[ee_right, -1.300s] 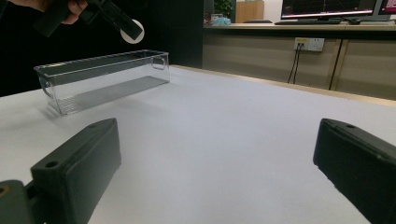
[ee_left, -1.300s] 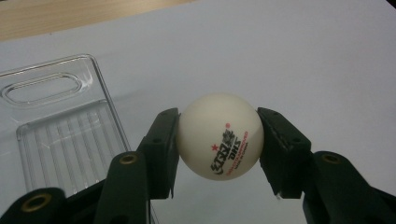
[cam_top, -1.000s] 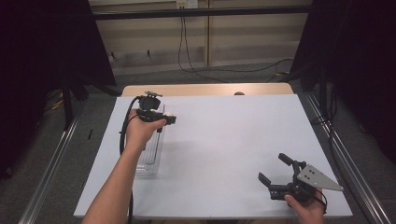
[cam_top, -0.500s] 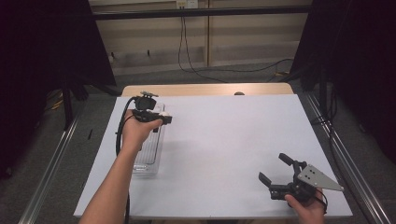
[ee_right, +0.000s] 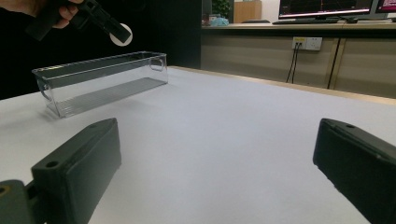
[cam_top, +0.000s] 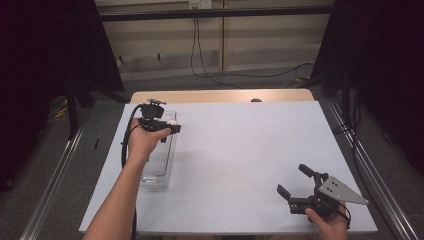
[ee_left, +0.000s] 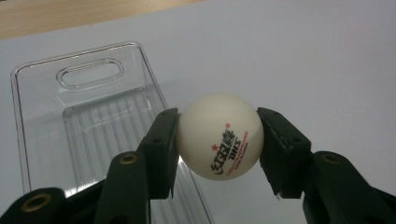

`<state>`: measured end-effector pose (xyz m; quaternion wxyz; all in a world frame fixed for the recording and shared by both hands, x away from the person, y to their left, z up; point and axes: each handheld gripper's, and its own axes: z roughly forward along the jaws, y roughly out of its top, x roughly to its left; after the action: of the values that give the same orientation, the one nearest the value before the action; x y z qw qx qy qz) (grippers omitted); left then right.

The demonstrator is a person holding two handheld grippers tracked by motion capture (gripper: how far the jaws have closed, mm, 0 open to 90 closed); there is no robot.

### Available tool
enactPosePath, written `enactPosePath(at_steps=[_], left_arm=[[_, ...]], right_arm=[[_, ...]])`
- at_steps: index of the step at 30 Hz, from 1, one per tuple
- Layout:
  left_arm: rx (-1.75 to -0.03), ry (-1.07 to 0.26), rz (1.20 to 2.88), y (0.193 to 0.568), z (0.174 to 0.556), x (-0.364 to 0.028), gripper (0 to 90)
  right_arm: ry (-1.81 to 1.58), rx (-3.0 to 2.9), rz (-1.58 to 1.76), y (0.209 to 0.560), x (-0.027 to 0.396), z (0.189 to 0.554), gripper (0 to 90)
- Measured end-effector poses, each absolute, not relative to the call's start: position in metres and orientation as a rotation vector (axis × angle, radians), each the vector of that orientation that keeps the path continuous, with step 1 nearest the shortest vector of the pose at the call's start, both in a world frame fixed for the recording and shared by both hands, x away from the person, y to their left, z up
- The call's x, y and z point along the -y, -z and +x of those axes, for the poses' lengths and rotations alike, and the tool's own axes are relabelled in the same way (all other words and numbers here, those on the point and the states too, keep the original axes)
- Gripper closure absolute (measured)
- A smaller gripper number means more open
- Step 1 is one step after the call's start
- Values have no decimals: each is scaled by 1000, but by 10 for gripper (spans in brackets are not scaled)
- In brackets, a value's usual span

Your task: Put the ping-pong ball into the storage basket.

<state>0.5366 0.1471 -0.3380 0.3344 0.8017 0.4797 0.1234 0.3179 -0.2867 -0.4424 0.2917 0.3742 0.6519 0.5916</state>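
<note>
1 white table-tennis ball (ee_left: 219, 136) with red print, being pinched by the left tongs (ee_left: 217, 140) above the far end of 1 clear plastic bin (ee_left: 88, 116) that is sitting on the white counter (cam_top: 250, 145); right tongs (cam_top: 298, 181) resting spread and holding nothing near the counter's near right corner.

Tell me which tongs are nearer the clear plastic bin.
Left. The left tongs hold a white ball just above the clear plastic bin; the right tongs rest open, far across the table.
</note>
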Motion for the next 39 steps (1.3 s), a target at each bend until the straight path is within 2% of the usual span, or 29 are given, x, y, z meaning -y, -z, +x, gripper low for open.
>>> enactPosePath(at_steps=[39], left_arm=[[-1294, -353, 2088, 346, 537, -167, 511]], right_arm=[[-1581, -1735, 1000, 442, 286, 318, 8]])
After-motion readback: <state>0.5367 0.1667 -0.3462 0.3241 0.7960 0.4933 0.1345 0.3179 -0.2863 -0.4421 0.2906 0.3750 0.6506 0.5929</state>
